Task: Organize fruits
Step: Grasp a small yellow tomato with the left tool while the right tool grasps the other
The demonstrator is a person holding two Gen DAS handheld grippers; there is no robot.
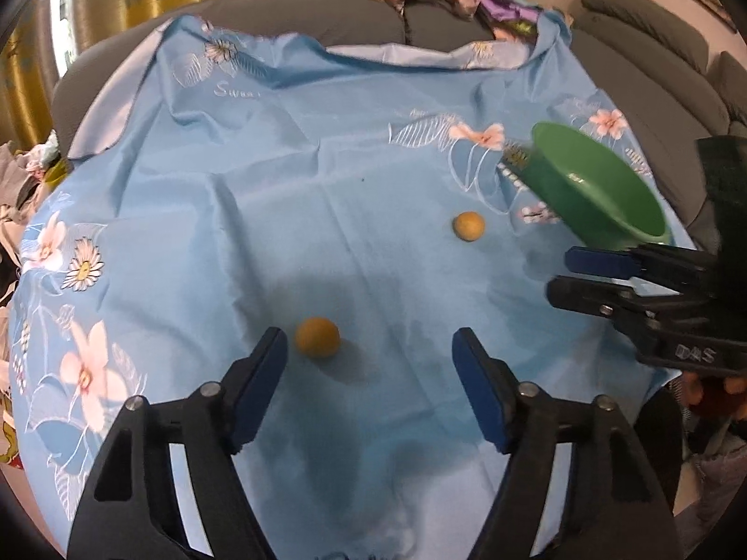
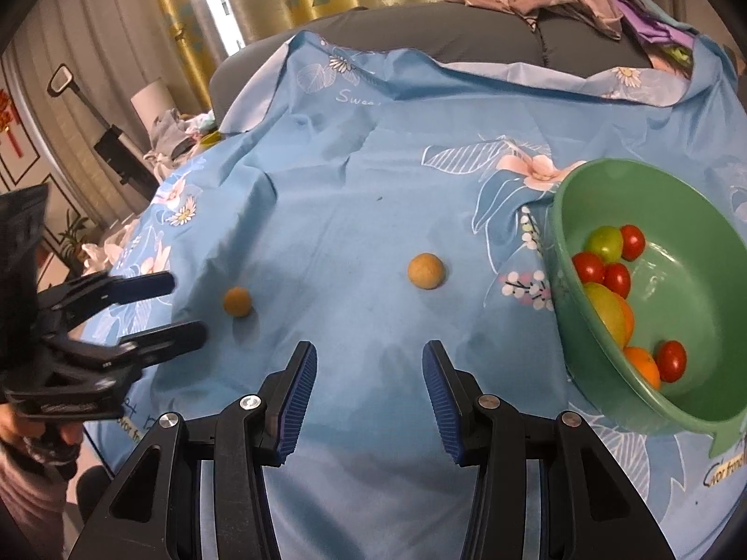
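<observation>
Fruit inside green bowl (image 2: pixel 653 289) shows only from right tongs (image 2: pixel 369 392); both tongs released, empty.

Quick count: two tan round fruits sit loose on the cloth, one nearer the left (image 2: pixel 237 301) and one nearer the bowl (image 2: pixel 425 270). One green bowl (image 2: pixel 700 242) holds four red tomatoes (image 2: pixel 616 279), two green fruits (image 2: pixel 604 241) and two oranges (image 2: pixel 643 370).
</observation>
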